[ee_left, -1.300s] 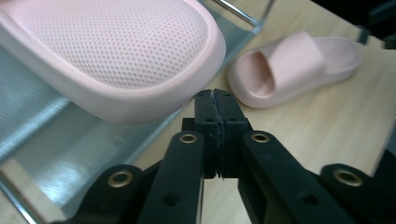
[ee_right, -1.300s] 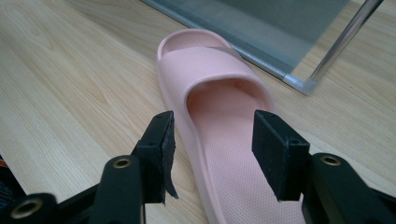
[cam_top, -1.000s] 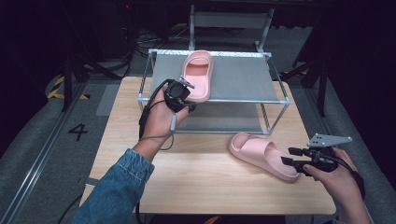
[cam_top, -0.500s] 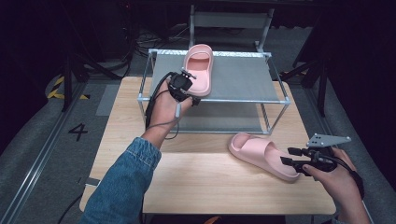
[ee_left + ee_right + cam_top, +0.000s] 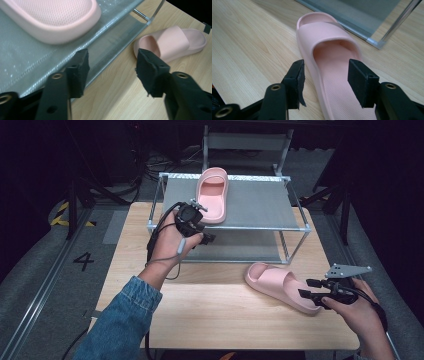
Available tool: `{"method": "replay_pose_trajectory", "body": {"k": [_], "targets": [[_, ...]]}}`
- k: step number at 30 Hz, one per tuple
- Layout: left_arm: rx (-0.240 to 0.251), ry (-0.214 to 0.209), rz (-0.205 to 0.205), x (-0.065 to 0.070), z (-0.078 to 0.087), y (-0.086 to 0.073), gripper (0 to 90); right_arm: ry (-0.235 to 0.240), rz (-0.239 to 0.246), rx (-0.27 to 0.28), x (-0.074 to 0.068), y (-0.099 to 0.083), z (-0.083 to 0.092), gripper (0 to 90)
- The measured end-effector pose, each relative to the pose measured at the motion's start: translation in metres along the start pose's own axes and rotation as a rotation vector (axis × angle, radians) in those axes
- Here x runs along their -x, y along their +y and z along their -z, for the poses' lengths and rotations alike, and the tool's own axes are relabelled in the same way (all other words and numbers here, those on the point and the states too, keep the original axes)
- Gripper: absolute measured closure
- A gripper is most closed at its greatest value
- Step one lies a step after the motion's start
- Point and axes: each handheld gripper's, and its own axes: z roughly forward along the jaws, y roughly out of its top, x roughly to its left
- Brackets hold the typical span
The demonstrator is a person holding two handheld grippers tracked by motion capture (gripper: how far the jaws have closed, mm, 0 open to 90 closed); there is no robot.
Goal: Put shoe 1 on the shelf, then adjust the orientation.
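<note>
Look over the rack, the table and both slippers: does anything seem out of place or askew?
One pink slipper lies on the rack's top shelf; its mate lies slantwise on the table. Nothing looks damaged.

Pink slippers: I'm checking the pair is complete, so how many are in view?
2. One slipper lies on the top shelf of the metal rack. The other slipper lies on the wooden table in front of the rack, at the right hand-held gripper. None seems hidden.

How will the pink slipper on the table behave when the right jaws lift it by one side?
The pink slipper looks like thick moulded foam, so probably light and somewhat bendy. Held by one edge, its free end may sag or swing. Its matte, dimpled insole suggests it will not slip easily.
</note>
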Motion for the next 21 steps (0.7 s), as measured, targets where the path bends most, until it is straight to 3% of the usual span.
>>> {"method": "replay_pose_trajectory", "body": {"k": [8,14,21], "targets": [[-0.029,-0.003,-0.069,0.004,0.017,-0.023,34.6,0.01,0.012,-0.037,-0.003,0.002,-0.008,42.9],[-0.021,-0.012,-0.07,0.002,0.026,-0.043,31.4,0.016,0.039,-0.065,-0.003,0.004,-0.019,41.3],[-0.051,0.004,-0.054,-0.01,0.027,-0.078,30.1,0.039,0.042,-0.125,-0.003,0.006,-0.037,38.9]]}}
